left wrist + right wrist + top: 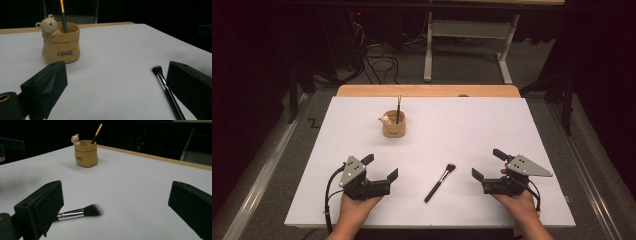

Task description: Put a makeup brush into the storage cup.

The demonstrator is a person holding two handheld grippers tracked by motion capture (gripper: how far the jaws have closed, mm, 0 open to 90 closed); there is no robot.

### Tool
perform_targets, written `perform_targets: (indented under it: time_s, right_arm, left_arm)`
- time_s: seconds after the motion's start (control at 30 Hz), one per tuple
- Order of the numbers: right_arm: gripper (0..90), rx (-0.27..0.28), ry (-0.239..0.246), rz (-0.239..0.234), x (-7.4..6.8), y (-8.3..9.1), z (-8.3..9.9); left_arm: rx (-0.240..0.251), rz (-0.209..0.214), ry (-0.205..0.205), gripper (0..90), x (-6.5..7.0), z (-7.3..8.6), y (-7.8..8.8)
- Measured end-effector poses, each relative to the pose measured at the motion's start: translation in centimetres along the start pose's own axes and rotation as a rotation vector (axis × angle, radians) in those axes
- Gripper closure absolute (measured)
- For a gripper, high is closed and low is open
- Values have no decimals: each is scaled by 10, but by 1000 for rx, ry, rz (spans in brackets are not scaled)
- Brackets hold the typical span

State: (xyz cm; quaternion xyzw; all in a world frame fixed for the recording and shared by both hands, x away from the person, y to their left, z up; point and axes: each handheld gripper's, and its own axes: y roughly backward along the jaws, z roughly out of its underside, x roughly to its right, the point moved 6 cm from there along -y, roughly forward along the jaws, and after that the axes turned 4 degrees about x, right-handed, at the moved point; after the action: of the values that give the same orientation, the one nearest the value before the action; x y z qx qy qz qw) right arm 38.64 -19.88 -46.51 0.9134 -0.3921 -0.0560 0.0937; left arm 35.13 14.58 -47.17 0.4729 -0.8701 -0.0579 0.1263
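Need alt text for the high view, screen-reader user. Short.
Two hands rest at the near edge of a white table, each holding an open hand-held gripper: left hand-held gripper, right hand-held gripper. A black-handled makeup brush lies flat between them, untouched. Farther back stands a tan pot with a small bear figure on its rim and a thin brush upright inside.

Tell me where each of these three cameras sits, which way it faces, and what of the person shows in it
High view: above the person's side, looking forward and down on the white table; both hands show, with the left gripper and right gripper, both open.
Left gripper view: rides the left gripper, low, looking between its jaws at the bear pot; the makeup brush lies at right.
Right gripper view: rides the right gripper, facing the same pot from the other side.
Shared: all three show the pot, the thin brush standing in it, and the makeup brush.
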Motion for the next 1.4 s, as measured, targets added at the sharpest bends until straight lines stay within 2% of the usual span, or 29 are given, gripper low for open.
perform_targets:
  time_s: [0.17, 0.23, 0.37, 0.47, 0.67, 0.73, 0.8, 0.9, 1.03, 1.1, 1.2, 1.4]
  right_arm:
    - [8, -10, 4, -11, -1, -1, 2]
    - [8, 1, 7, -3, 0, 0, 0]
    - [7, 11, -13, -6, 1, 1, -3]
    - [8, 3, -23, -2, 3, -1, 1]
    - [7, -7, 0, 3, 3, 0, 2]
    - [6, 4, -6, 3, 4, 1, 1]
    - [6, 5, -18, 8, 4, 2, 1]
    - [6, -4, -12, 11, 5, 3, 3]
    - [7, 3, -14, 16, 5, 5, 2]
    - [6, 4, 1, 10, 5, 6, 2]
    - [6, 7, -8, 16, 5, 7, 2]
    - [6, 4, -1, 6, 4, 7, 2]
  left_arm:
    - [5, 6, 1, 47, 5, -2, -3]
    - [5, 12, 0, 47, 8, -3, -6]
    - [3, 31, 12, 47, 11, -5, -11]
    - [-1, 31, 7, 47, 11, -4, -15]
    - [-12, 26, 0, 49, 9, -5, -21]
    - [-24, 31, -7, 49, 12, -5, -24]
    - [-25, 49, 3, 48, 15, -5, -27]
    - [-34, 59, -16, 48, 21, -4, -33]
    - [-50, 78, -23, 49, 31, -1, -42]
    - [-53, 91, -24, 50, 36, 1, -47]
    - [-66, 105, -39, 50, 45, 4, -53]
    - [-90, 128, -48, 51, 57, 9, -61]
